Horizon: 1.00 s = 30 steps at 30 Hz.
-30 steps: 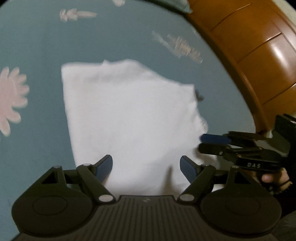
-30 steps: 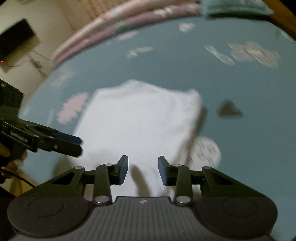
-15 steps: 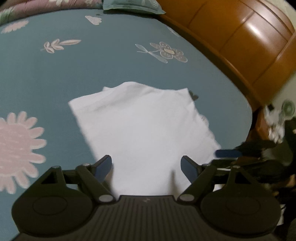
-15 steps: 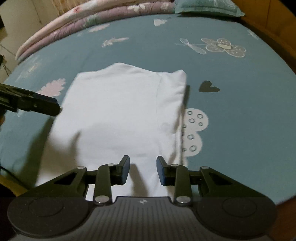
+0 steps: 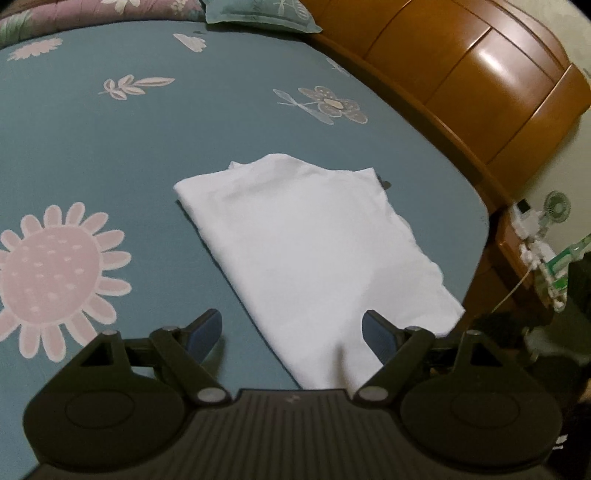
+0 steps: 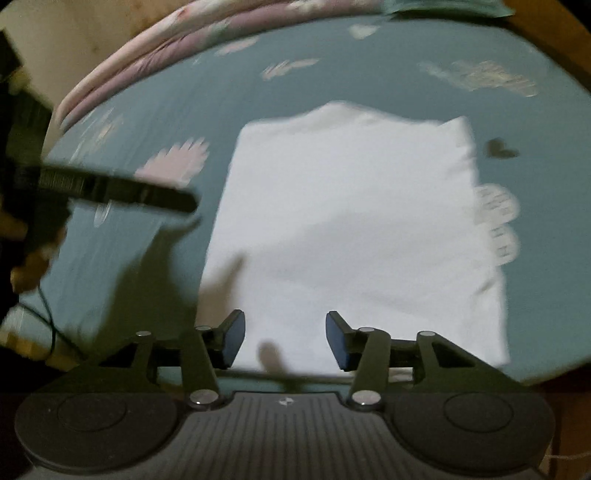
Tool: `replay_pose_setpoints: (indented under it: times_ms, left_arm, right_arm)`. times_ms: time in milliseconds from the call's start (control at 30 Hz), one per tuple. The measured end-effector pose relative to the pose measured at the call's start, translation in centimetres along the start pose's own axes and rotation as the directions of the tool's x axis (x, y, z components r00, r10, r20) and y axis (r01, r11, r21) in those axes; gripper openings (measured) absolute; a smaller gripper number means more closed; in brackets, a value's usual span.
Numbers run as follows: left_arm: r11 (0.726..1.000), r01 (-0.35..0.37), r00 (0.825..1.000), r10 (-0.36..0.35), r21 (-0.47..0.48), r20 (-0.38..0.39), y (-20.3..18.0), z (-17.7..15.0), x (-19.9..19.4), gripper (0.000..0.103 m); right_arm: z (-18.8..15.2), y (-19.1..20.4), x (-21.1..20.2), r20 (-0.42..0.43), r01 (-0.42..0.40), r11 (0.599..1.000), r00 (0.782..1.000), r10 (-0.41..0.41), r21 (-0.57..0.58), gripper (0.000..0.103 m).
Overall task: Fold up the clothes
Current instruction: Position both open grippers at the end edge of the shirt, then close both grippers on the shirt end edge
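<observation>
Both grippers have pulled back from the white garment [image 5: 306,251], which lies folded flat on the bed [image 5: 110,147]. Right gripper [image 6: 285,338] has just been opening, nothing between its jaws; left gripper [image 5: 291,332] wide, empty. The fold looks finished.

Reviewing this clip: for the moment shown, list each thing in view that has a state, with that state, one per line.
white garment: folded into a rough rectangle, lying flat on the bed, not gripped.
left gripper: open, nothing between its fingers, held above the garment's near edge.
right gripper: open, jaws have just been opening, nothing between them.
bedsheet: spread smooth under the garment.
pillow: lying at the bed's far end.
</observation>
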<state>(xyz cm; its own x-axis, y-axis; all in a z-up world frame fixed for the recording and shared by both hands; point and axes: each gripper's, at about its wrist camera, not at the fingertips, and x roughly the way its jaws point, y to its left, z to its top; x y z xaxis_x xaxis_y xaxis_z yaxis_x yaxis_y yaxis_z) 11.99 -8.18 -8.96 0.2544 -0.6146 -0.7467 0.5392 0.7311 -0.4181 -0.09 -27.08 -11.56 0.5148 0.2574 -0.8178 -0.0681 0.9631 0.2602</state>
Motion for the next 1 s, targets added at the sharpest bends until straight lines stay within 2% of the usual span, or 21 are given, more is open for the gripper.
replay_pose_setpoints:
  times_ms: [133, 267, 467, 633, 733, 833, 867, 933, 1000]
  left_arm:
    - [0.996, 0.055, 0.998, -0.054, -0.069, 0.011, 1.0, 0.6, 1.0, 0.085]
    - [0.975, 0.089, 0.996, -0.091, -0.206, -0.001, 2.4, 0.2, 2.6, 0.085]
    - [0.941, 0.049, 0.999, -0.054, -0.334, -0.004, 2.9, -1.0, 3.6, 0.085]
    - [0.890, 0.043, 0.999, -0.037, -0.455, 0.021, 2.8, -1.9, 4.1, 0.085]
    - [0.857, 0.053, 0.998, -0.031, -0.512, 0.052, 2.9, -2.0, 4.6, 0.085]
    - [0.832, 0.082, 0.995, -0.041, -0.548, 0.088, 3.3, -1.7, 5.1, 0.087]
    - [0.824, 0.094, 0.994, -0.048, -0.558, 0.097, 3.5, -1.6, 5.2, 0.088]
    - [0.817, 0.110, 0.992, -0.057, -0.566, 0.112, 3.7, -0.9, 5.6, 0.088]
    - [0.823, 0.106, 0.992, -0.049, -0.559, 0.115, 3.9, -0.1, 6.1, 0.089]
  right_arm:
    - [0.7, -0.9, -2.2, 0.037, 0.072, 0.997, 0.997, -0.073, 0.021, 0.067]
    - [0.9, -3.4, -2.2, 0.024, 0.089, 0.991, 0.995, -0.092, 0.099, 0.074]
    - [1.1, -9.1, -1.2, 0.042, 0.004, 0.979, 0.999, -0.012, 0.203, 0.082]
    - [3.0, -15.0, 1.1, 0.047, -0.123, 0.952, 0.992, 0.115, 0.281, 0.083]
    - [3.7, -17.5, 2.8, 0.033, -0.238, 0.913, 0.970, 0.241, 0.332, 0.087]
    - [4.2, -19.1, 4.0, 0.053, -0.362, 0.866, 0.929, 0.367, 0.343, 0.099]
    - [4.5, -19.5, 4.4, 0.058, -0.391, 0.851, 0.916, 0.397, 0.350, 0.100]
    - [5.3, -20.0, 5.3, 0.067, -0.435, 0.827, 0.895, 0.442, 0.356, 0.101]
    - [6.4, -20.3, 6.3, 0.074, -0.466, 0.810, 0.878, 0.472, 0.357, 0.101]
